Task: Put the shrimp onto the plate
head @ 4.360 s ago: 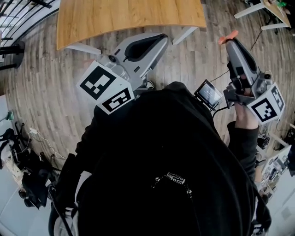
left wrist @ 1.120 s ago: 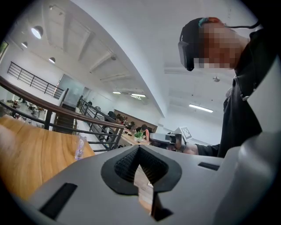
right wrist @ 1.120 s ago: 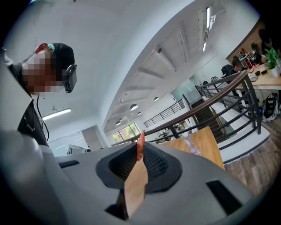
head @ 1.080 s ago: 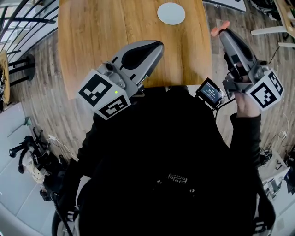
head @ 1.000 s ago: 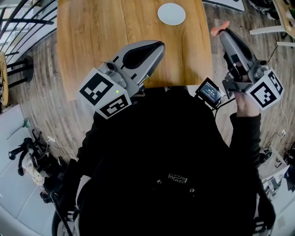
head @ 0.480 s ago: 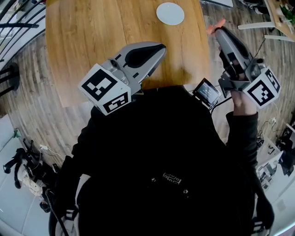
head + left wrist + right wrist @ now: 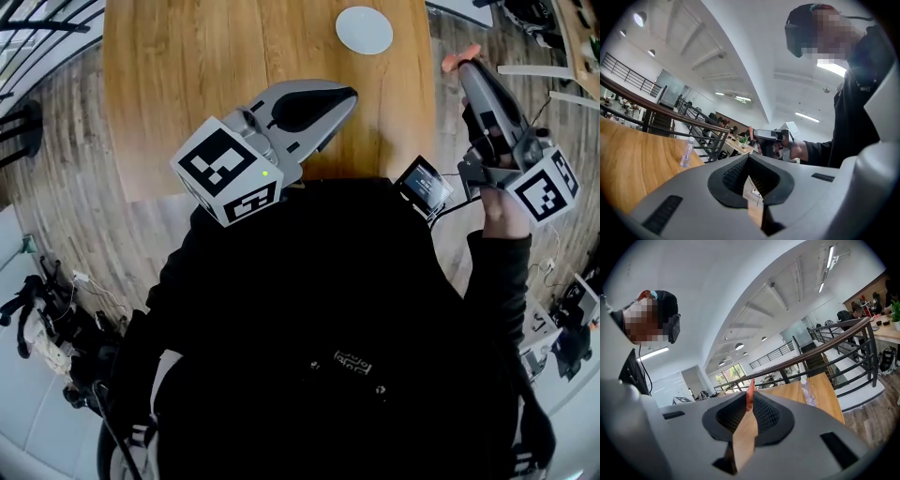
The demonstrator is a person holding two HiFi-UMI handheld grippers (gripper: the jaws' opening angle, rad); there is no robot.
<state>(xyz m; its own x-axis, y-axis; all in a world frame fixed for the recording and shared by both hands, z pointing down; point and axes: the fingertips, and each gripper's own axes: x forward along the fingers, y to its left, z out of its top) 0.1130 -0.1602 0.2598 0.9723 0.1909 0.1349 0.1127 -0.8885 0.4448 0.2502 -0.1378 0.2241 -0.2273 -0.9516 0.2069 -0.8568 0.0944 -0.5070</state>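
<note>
Small round white plate [image 7: 364, 30] sits on the light wooden table [image 7: 187, 84], at 12–1 o'clock in the head view. It's bare, nothing on it. Orange-pink shrimp [image 7: 461, 59] isn't on the plate. It's pinched at the tip of the right gripper [image 7: 466, 67], approx 3 o'clock from the plate, and looks to be past the table's R edge. Right gripper view: jaws clamped on the shrimp [image 7: 750, 394], w/ only a thin orange sliver poking up at 12 o'clock and the rest buried between the pads. Left gripper [image 7: 342, 94] is over the table at 7 o'clock from the plate, jaws together, nothing btwn them. Clear plastic bottle [image 7: 686, 152] stands on the table.

Person's black top [image 7: 328, 328] fills the lower head view and hides the table's near edge. Plate is not seen in either gripper view.
</note>
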